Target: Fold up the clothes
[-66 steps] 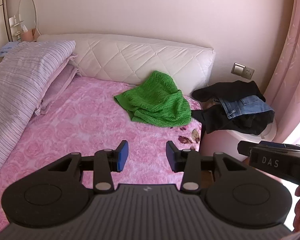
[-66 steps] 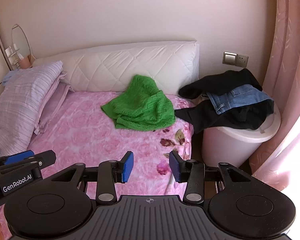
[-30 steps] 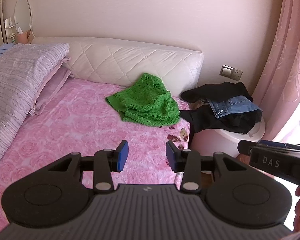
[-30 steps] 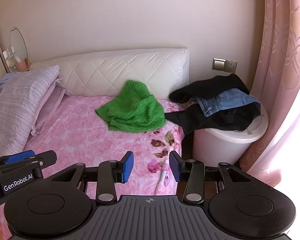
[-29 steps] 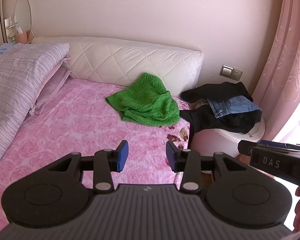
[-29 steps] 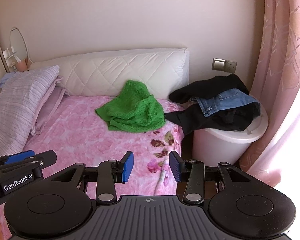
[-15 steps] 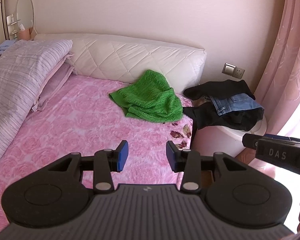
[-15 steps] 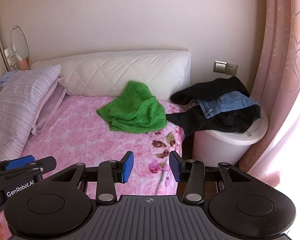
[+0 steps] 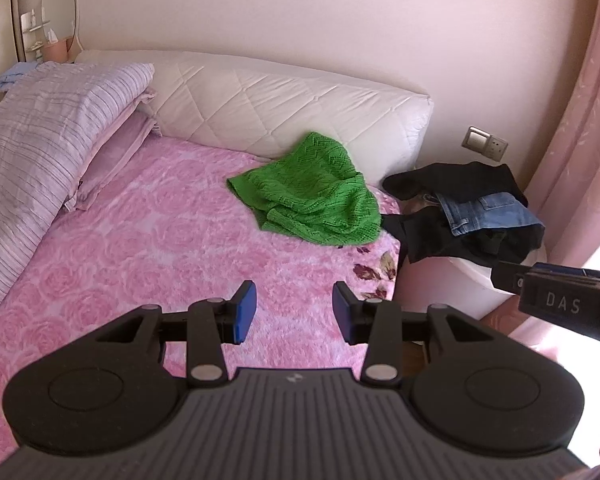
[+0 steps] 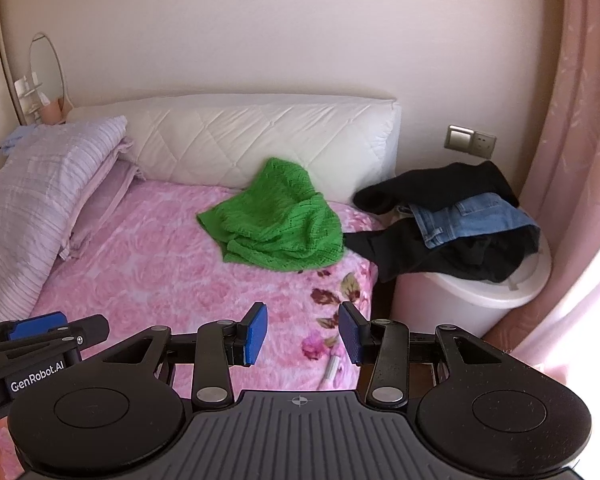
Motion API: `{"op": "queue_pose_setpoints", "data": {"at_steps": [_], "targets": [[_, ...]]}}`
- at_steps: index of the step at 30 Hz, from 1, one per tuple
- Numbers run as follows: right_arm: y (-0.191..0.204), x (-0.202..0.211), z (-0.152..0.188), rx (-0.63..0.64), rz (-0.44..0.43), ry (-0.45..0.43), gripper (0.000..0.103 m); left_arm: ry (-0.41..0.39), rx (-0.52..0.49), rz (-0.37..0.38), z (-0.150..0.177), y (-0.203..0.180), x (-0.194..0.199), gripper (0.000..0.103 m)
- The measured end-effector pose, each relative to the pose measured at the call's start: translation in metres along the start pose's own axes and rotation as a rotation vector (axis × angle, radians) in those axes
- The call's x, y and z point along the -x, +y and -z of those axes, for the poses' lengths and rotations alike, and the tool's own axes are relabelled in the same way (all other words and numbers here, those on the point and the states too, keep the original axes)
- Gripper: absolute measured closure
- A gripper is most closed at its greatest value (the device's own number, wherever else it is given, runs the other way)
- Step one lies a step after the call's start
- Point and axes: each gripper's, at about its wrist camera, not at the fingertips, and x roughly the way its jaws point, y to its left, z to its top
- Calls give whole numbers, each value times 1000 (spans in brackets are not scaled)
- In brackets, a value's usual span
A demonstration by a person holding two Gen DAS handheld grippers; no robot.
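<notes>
Green knitted sweater [image 9: 312,192] lies crumpled on the pink rose-patterned bedspread [image 9: 148,248], near the right edge of the bed, its upper part leaning against the white quilted headboard [image 9: 284,108]. Just to its right, off the bed, a round white stool [image 10: 484,296] carries a heap of black garments [image 10: 440,256] with a pair of blue jeans [image 10: 468,220] lying among them; one black piece hangs toward the bed edge, close to the sweater. Whether they touch I cannot tell.

My left gripper [image 9: 294,312] hovers above the bedspread, well short of the sweater, its blue-padded fingers [image 9: 244,312] released and apart with nothing between them. My right gripper [image 10: 302,334] hangs over the bed's near right corner, its fingers [image 10: 256,334] likewise spread and empty.

A striped lilac quilt [image 9: 32,148] is stacked over a pink pillow [image 9: 116,156] at the left. A wall socket [image 10: 470,142] sits beside the pink curtain [image 10: 580,128]. An oval mirror [image 9: 59,0] stands at the far left.
</notes>
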Motion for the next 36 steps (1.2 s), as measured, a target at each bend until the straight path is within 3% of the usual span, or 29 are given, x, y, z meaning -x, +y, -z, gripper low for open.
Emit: {"op": "queue_pose_setpoints", "data": {"at_steps": [18,23,36], "targets": [[-55,-164,-81,29,-58,163,60,139,43,-64,-88,-21,-152,64],[-76,-207,-101,4,-51,208,60,181,82,-45,-106,-22,-195,62],[-103,-301,-134,-11,-40,305,60,276,50,-122,-146,-36,-298,62]]}}
